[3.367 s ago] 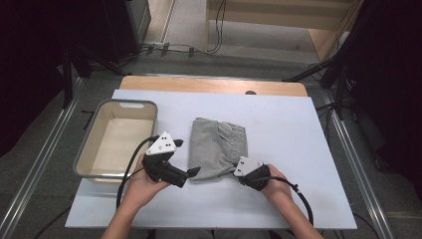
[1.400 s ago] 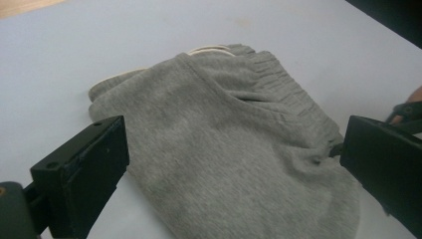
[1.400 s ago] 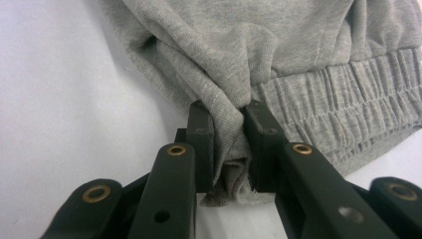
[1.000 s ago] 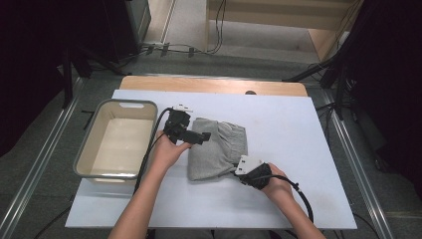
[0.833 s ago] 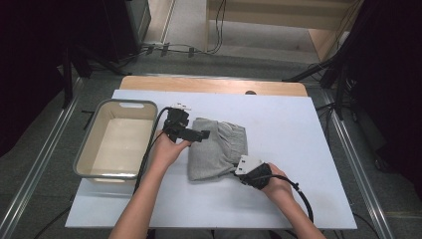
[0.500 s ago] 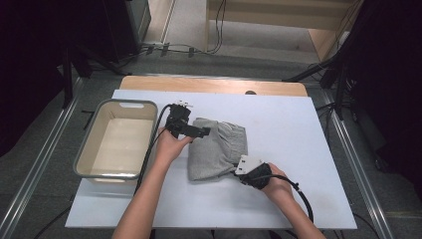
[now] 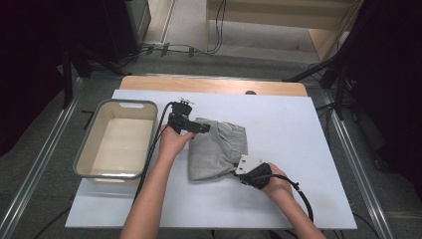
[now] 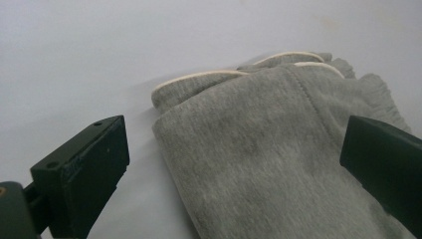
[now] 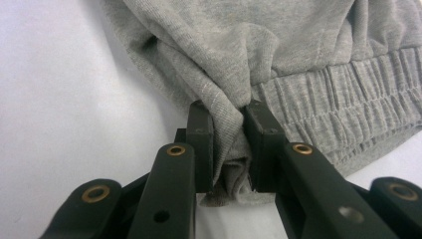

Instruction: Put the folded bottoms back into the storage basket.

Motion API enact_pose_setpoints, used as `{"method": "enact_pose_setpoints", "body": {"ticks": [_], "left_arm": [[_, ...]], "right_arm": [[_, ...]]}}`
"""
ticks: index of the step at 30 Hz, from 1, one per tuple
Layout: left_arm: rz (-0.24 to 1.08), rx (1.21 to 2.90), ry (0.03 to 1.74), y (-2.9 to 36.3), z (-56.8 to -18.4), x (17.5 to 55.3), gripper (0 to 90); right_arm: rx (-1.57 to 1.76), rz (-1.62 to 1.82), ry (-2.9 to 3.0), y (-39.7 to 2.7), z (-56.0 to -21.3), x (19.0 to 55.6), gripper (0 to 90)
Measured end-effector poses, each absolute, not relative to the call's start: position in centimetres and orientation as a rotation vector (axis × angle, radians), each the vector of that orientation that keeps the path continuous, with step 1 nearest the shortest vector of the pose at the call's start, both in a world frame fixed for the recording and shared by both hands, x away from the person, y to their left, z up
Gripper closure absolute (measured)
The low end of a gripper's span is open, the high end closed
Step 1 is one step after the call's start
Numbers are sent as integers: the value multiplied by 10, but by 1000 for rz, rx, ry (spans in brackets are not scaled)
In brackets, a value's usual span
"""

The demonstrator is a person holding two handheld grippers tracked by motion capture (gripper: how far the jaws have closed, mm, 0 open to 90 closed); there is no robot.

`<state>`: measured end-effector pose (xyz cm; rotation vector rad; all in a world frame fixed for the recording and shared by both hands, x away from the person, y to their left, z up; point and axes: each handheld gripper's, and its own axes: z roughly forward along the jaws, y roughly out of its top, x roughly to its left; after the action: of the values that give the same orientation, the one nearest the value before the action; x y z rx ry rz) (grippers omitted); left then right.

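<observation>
A folded grey sweat garment (image 7: pixel 215 149) with a ribbed elastic band lies on the white table (image 7: pixel 278 119). My right gripper (image 7: pixel 238 171) is shut on a bunched fold of the garment (image 9: pixel 229 144) at its near right corner, cloth pinched between the pads. My left gripper (image 7: pixel 205 128) stands open at the garment's far left corner. In the left gripper view its jaws straddle the folded grey corner (image 8: pixel 259 149) without touching it.
A beige plastic tub (image 7: pixel 119 142) stands empty at the table's left. A wooden strip (image 7: pixel 214 84) runs along the far edge. Cables trail from both grippers towards the person's forearms.
The left gripper went from the garment's near left corner to its far left corner, then drifted a little right and down over the cloth. The right gripper kept its grip.
</observation>
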<state>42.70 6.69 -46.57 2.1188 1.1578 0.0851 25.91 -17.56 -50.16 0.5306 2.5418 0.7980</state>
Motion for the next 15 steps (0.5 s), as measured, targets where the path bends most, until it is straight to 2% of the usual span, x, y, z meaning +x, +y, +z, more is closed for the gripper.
{"method": "enact_pose_setpoints", "body": {"ticks": [7,15], "left_arm": [[60,2128,1174,66,-473,432,0],[101,2153,1182,65,-479,435,18]], "right_arm": [[530,798,2542,-176,-502,259,732],[531,801,2541,-176,-502,259,732]]}}
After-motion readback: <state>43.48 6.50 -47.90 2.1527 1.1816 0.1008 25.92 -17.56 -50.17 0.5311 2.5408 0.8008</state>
